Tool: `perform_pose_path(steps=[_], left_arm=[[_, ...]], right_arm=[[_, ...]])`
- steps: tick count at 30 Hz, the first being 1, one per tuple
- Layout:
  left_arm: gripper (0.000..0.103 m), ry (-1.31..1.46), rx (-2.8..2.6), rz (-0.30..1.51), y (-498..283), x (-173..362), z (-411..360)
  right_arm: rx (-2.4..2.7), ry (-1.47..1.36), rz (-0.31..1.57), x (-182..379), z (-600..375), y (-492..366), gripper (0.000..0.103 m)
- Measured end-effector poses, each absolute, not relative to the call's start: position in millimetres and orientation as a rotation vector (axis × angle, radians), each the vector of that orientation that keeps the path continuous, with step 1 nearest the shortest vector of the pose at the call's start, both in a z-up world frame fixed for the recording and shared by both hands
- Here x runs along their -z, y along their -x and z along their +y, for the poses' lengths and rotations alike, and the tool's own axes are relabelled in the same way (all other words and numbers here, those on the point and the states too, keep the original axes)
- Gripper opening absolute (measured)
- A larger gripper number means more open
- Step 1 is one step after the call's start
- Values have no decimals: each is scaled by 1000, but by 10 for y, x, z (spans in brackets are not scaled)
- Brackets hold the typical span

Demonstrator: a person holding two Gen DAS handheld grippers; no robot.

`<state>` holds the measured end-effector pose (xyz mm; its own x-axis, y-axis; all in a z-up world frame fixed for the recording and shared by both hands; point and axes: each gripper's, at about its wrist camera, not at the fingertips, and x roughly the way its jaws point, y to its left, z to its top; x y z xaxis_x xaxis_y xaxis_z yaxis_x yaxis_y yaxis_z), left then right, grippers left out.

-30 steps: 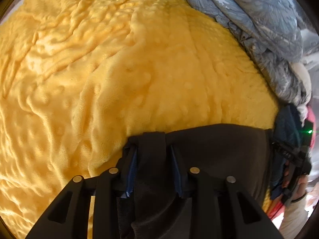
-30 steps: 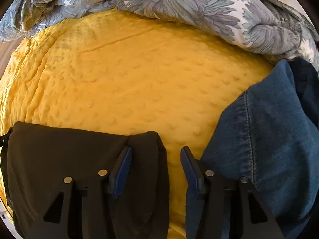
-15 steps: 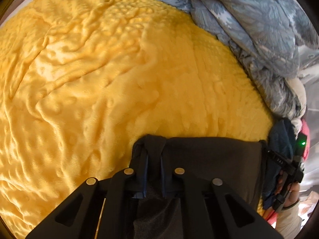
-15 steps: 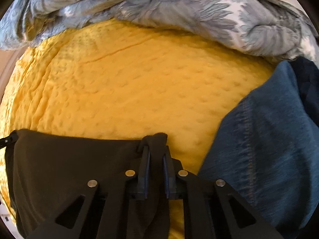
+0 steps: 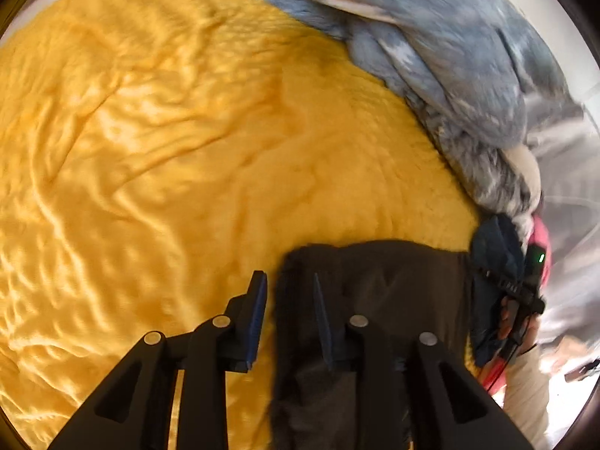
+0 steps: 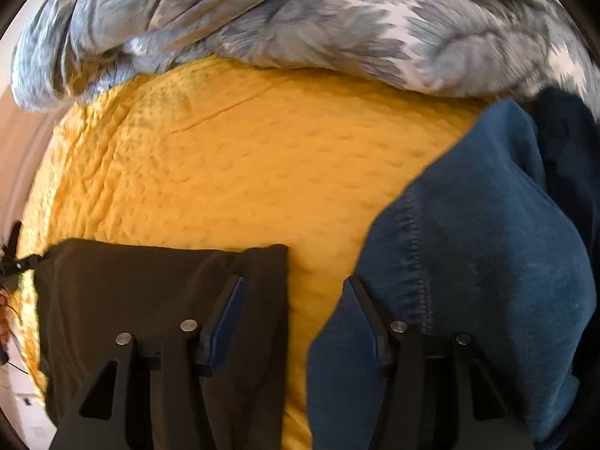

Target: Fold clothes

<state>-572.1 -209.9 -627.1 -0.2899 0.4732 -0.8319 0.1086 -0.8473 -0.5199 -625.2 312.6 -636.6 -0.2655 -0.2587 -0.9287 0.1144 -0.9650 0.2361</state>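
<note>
A folded dark garment (image 5: 393, 281) lies flat on the yellow dimpled blanket (image 5: 168, 150). My left gripper (image 5: 290, 318) hovers at its left corner with its jaws opening. The cloth's edge sits between the pads but neither presses on it. In the right wrist view the same garment (image 6: 150, 281) fills the lower left. My right gripper (image 6: 292, 318) stands over its right edge, its jaws opening too. Its left fingertip (image 6: 225, 315) is above the cloth and the other above the jeans' edge. Nothing is pinched.
Blue jeans (image 6: 487, 262) lie piled right beside the garment on the right. A grey floral duvet (image 6: 300, 26) is bunched along the blanket's far side. A hand with the other gripper (image 5: 525, 292) shows at the right of the left wrist view.
Half a second ago both grippers were shut on the garment's two near corners. Both have since let go and drawn back a little, and the garment rests flat.
</note>
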Motion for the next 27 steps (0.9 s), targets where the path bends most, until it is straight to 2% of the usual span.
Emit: perform_pose_path(steps=[3, 10, 19, 23, 27], left_arm=[[28, 1701, -2189, -825, 5737, 6398, -2235], [28, 1684, -2175, -826, 5848, 6512, -2109], [29, 1548, -2159, -859, 5895, 6277, -2053], [29, 1555, -2131, -837, 5966, 6256, -1929], [29, 1655, -2181, -653, 6046, 6348, -1739]], right_arm=[[2294, -1738, -249, 6413, 3209, 6255, 57], [2297, -1743, -254, 6496, 3173, 6292, 57], [2278, -1719, -353, 6518, 3212, 6324, 61], [2278, -1711, -348, 6517, 3180, 6329, 63], [2285, -1712, -315, 6528, 3121, 6335, 66]])
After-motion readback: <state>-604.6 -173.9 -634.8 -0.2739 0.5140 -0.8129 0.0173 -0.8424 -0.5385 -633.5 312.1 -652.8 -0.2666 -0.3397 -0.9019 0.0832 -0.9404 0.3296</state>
